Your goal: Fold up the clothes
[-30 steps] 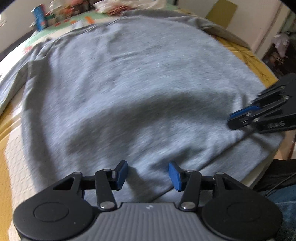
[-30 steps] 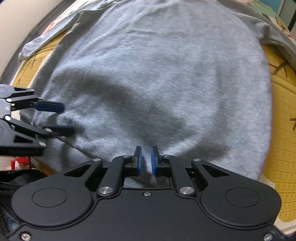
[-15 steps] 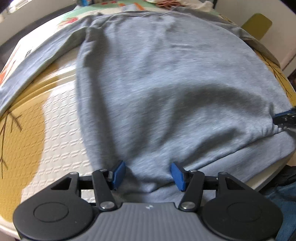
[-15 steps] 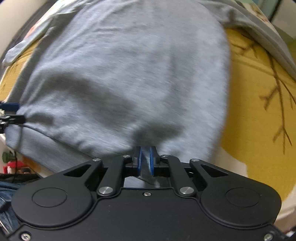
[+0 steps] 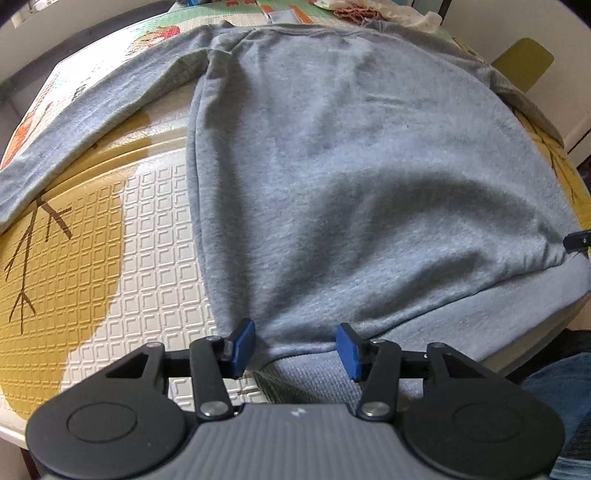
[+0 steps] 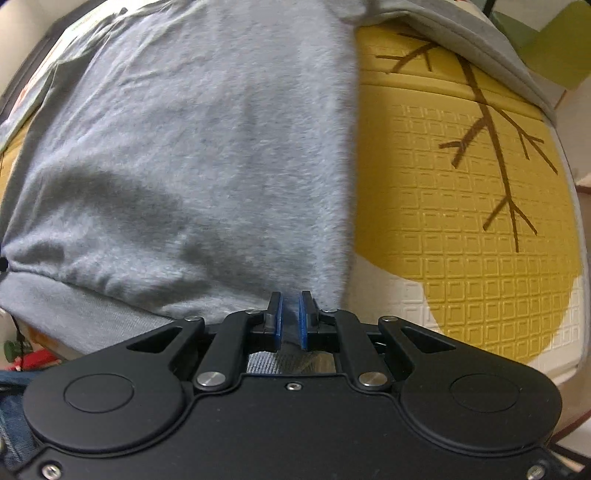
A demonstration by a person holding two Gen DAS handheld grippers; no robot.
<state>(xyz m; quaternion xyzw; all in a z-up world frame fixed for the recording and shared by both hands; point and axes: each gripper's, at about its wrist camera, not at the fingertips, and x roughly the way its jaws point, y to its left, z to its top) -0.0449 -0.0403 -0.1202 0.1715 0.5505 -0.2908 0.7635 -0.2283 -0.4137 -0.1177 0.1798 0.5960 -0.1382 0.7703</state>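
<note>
A grey sweatshirt (image 5: 351, 166) lies flat on a mat, its ribbed hem nearest to me. My left gripper (image 5: 295, 347) hangs over the hem's left corner. Its blue pads (image 5: 242, 345) stand apart and are closing, with the hem fabric lying between them but not pinched. My right gripper (image 6: 290, 321) is shut on the hem at the sweatshirt's (image 6: 192, 147) right corner, a thin fold of grey cloth caught between its pads. A black part of the right gripper (image 5: 576, 240) shows at the far right edge of the left wrist view.
The yellow and white embossed mat (image 5: 92, 258) with brown branch lines (image 6: 495, 122) lies bare on both sides of the body. The left sleeve (image 5: 92, 103) and right sleeve (image 6: 461, 40) spread outward. Clutter (image 5: 369, 11) sits past the collar. A person's jeans (image 5: 561, 387) are close.
The two grippers have moved apart along the hem, left one to the left corner, right one to the right. The right jaws narrowed onto the cloth. More bare mat shows on each side.
</note>
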